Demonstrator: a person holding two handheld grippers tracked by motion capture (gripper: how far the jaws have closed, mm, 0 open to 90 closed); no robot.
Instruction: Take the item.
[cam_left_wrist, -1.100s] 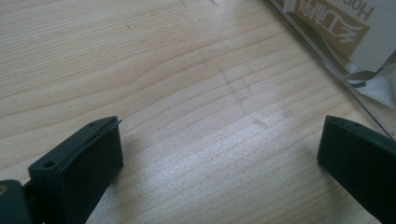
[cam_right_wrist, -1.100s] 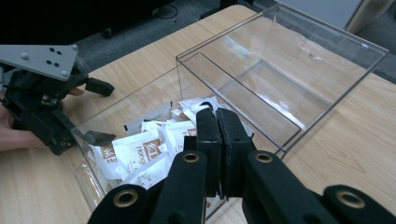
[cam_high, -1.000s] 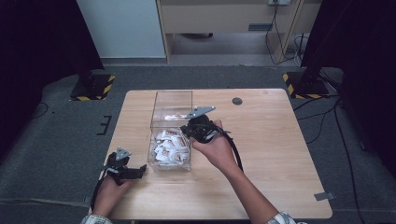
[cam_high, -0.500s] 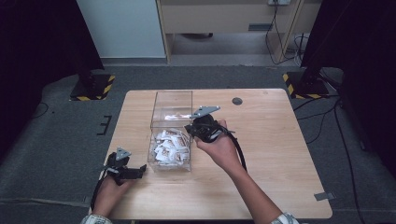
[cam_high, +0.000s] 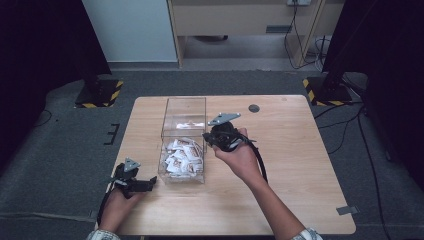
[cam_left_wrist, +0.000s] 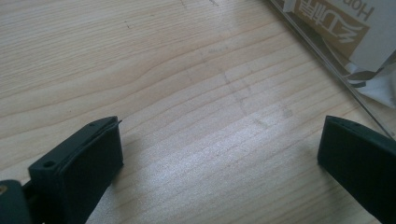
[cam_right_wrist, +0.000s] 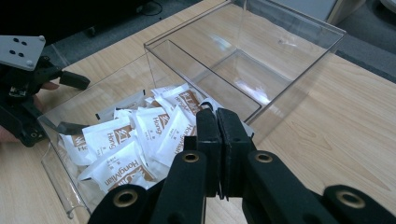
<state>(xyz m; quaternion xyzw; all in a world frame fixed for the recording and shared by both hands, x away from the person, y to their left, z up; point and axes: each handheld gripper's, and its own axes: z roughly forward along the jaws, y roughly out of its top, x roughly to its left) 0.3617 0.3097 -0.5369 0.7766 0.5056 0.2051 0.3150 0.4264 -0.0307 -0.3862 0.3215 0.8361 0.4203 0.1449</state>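
Right gripper view puts my right hand-held gripper just above the near rim of the clear two-compartment box, jaws pressed together with nothing between them. White sachets fill the near compartment; the far one is bare. I judge the pick not yet begun: next I must part the jaws and dip onto one sachet. My left hand-held gripper rests wide open on the bench.

High view: you look down and toward 12 o'clock over the table | gripper views: close, low; both share the clear box.
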